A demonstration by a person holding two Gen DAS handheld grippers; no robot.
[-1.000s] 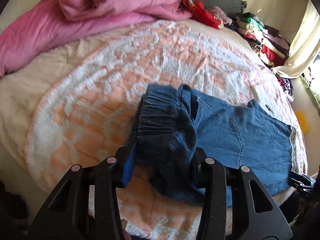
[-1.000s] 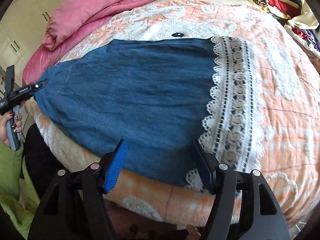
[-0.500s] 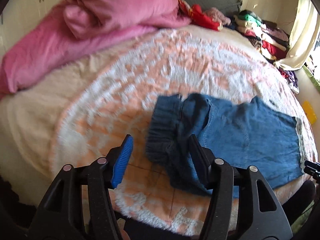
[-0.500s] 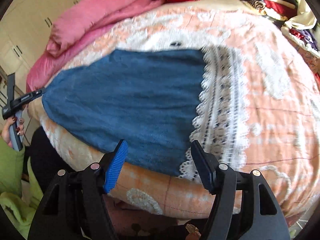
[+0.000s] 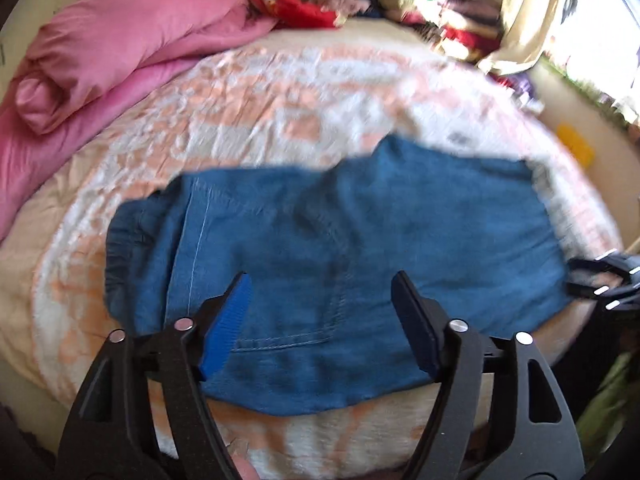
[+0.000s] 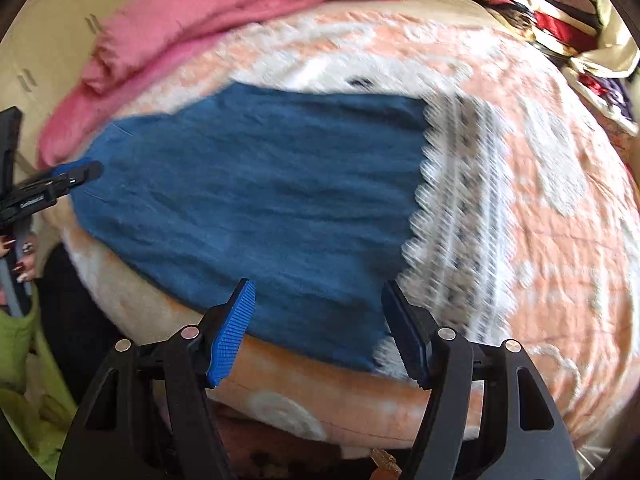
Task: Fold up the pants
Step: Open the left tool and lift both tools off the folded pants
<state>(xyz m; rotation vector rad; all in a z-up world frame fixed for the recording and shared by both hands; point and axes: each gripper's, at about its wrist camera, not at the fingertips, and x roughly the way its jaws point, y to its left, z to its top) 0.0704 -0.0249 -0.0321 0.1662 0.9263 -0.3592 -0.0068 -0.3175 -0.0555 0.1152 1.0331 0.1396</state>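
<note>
Blue denim pants (image 5: 360,220) lie flat across the peach-and-white bedspread (image 5: 260,92), elastic waistband (image 5: 124,240) at the left. In the right wrist view the pants (image 6: 260,184) end in a white lace hem (image 6: 460,220). My left gripper (image 5: 322,280) hovers over the pants' near edge by a pocket seam. Its jaws are opening and its pads press on nothing. My right gripper (image 6: 319,286) is open above the near edge beside the lace hem, and its pads do not pinch the cloth. Each gripper shows at the edge of the other's view: right gripper (image 5: 600,280), left gripper (image 6: 60,182).
A rolled pink duvet (image 5: 120,48) lies at the bed's far left. Piles of folded clothes (image 5: 440,12) line the far side, with a cream curtain (image 5: 520,12) to their right. A hand (image 6: 20,256) and a green sleeve (image 6: 20,340) are at the left.
My left gripper has let go of the bunched waistband, opened wider and moved right along the pants. The waistband now lies on the bed. The right gripper has stayed open in place.
</note>
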